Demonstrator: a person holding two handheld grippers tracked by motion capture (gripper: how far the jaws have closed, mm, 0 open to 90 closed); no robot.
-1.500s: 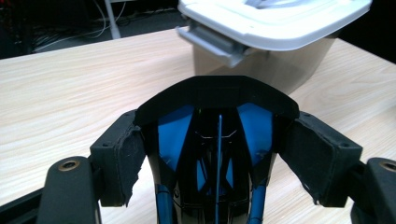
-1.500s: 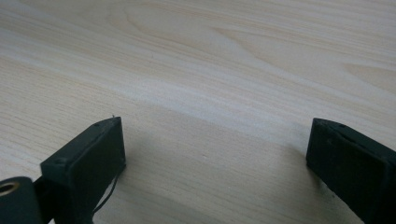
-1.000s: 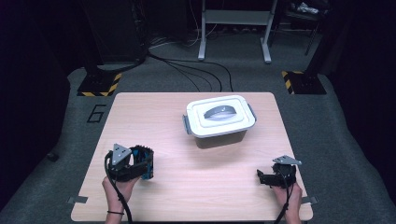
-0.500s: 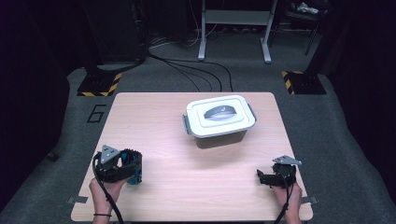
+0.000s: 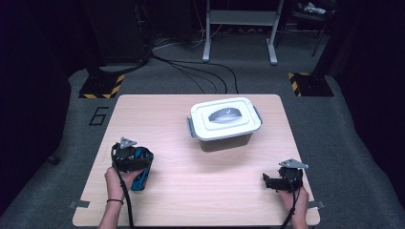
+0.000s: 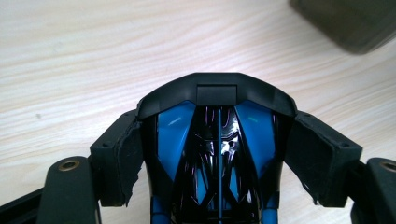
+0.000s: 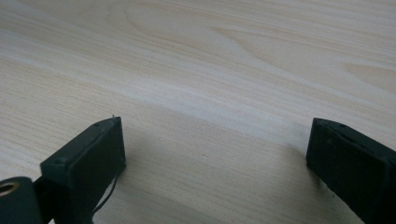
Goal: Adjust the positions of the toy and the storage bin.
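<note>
Left gripper (image 5: 136, 164), jaws clamped on a blue-and-black toy car (image 6: 218, 154), now sits lower left of the high view, pulled back toward the table's (image 5: 157, 114) near edge and away from the lidded white box (image 5: 223, 123). Likely carrying the car off. Right gripper (image 5: 277, 181) spread, empty, unmoved at lower right.
</note>
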